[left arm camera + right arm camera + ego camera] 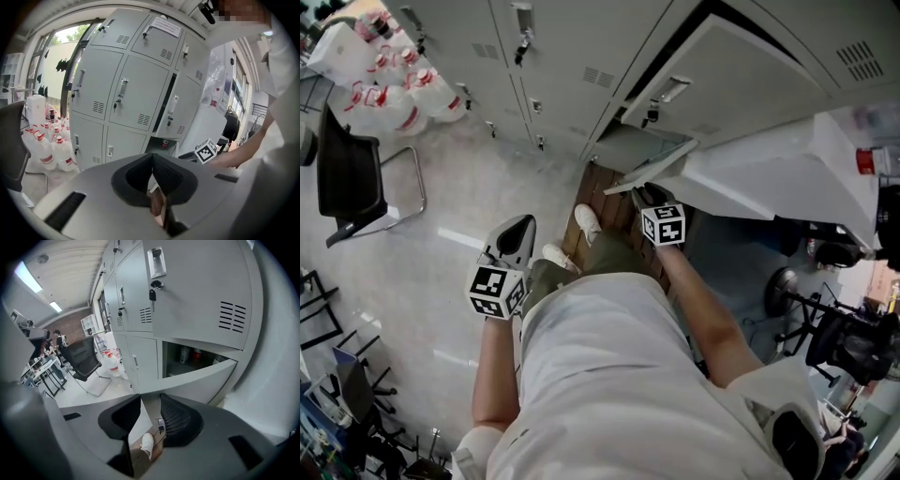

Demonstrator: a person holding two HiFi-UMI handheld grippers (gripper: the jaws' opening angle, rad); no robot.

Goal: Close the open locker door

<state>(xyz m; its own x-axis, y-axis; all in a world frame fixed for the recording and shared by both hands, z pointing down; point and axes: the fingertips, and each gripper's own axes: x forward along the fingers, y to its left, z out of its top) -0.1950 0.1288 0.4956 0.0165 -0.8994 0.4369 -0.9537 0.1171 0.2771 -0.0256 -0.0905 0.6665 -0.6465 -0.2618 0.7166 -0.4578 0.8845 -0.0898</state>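
The grey locker bank has one bottom door swung open; in the head view I see it from above as a thin edge. My right gripper is at that door's free end. In the right gripper view the door runs down into the gap of the gripper, whose jaws stand open around it, with a key hanging there. Bottles stand inside the open compartment. My left gripper hangs over the floor, away from the lockers; in its own view the gripper is shut on nothing.
A black chair and several water bottles stand at the left by the lockers. A white table crowds the right side beside the open door. My shoes rest on a wooden floor patch. Black stands sit at lower right.
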